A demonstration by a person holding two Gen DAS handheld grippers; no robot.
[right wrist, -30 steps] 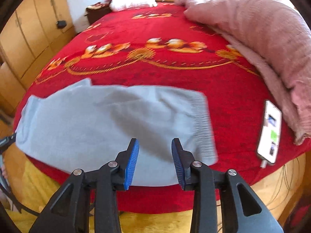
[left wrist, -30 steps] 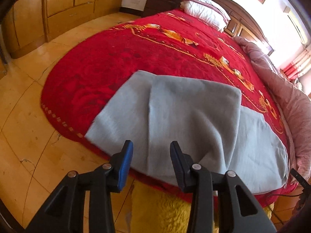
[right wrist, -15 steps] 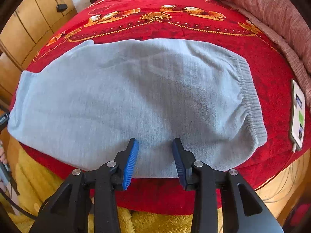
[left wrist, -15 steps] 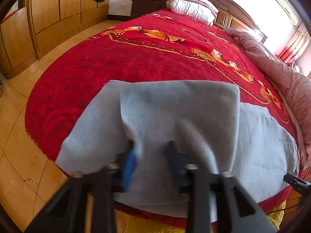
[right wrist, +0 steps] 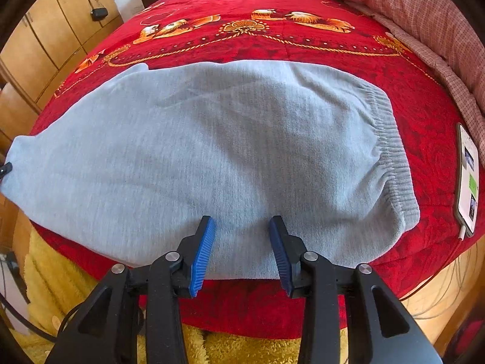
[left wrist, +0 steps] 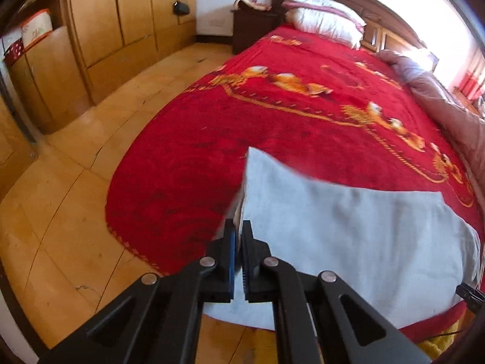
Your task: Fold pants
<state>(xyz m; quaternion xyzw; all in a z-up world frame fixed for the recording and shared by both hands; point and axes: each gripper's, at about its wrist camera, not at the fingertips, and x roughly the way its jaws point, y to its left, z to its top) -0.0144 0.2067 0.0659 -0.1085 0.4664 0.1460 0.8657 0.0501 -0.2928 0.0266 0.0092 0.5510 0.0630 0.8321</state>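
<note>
We see the grey pants (right wrist: 212, 151) lying across the foot of the red bed (right wrist: 303, 45), one end lifted. Our left tongs (left wrist: 238, 236) are clenched on that raised end; our right tongs (right wrist: 242, 227) are spread wide over the near hem. A phone (right wrist: 468, 179) lies just beside the waistband.

The left claw (left wrist: 239, 239) is closed on an edge of the grey pants (left wrist: 348, 242), the cloth pinched between its blue pads and rising as a raised corner just ahead of them. The rest of the pants lies spread over the red bedspread (left wrist: 288, 127). White pillows (left wrist: 324, 24) sit at the headboard, a pink quilt (left wrist: 448, 112) along the right, wooden wardrobes (left wrist: 115, 21) across the floor (left wrist: 60, 197).
</note>
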